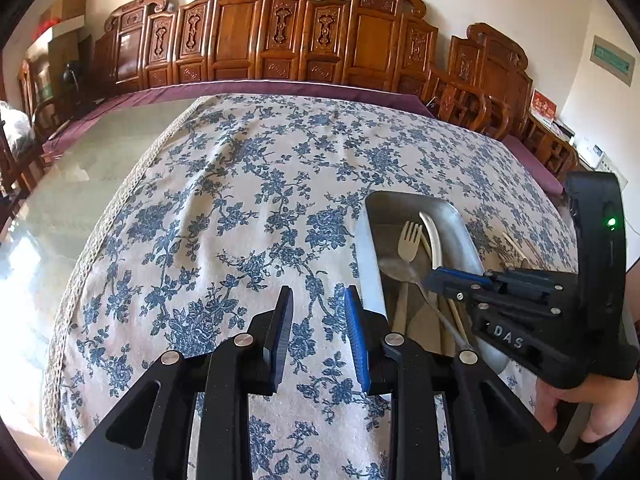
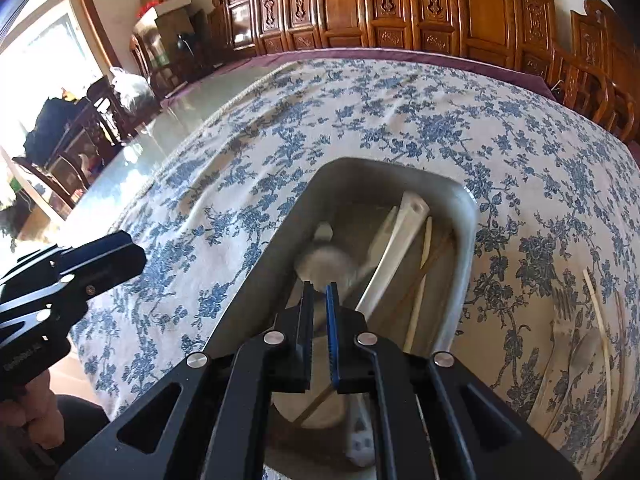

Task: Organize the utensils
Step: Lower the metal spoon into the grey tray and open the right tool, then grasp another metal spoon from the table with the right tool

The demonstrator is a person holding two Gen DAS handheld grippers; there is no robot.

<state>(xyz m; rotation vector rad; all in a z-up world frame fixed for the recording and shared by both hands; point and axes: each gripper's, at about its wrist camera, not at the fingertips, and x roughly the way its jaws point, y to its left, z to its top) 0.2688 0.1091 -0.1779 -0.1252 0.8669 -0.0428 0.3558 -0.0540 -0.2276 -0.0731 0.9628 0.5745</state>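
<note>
The metal tray (image 2: 466, 216) is the largest task item. It is a rigid rectangular pan with rounded corners and a dull grey finish, and it sits on the floral tablecloth (image 1: 240, 200) toward the right side of the table. It likely weighs more than its contents and should be stable when utensils are set into it. Its smooth walls offer little friction, so items may slide along the floor of the pan.

Inside the tray lie a white spoon (image 1: 434, 236), a pale gold fork (image 1: 412, 240), a grey metal spoon (image 1: 396, 270) and thin chopsticks (image 2: 418, 304). All appear stiff and light. The metal pieces are probably slippery; grasp each at mid-handle, across the narrow width, not at the bowl or tines. The white spoon may be ceramic or plastic; treat it as breakable.

Further loose utensils (image 2: 580, 344) rest on the cloth to the right of the tray, outside it. They are blurred, but include thin pale sticks and what looks like a fork. The sticks are the smallest targets and lie flat, so a low, level approach is advisable.

The right gripper (image 2: 319, 292) hovers over the tray interior with its jaws nearly together; nothing is visibly pinched between them. The left gripper (image 1: 318, 300) stands over bare cloth just left of the tray, jaws apart and empty.
</note>
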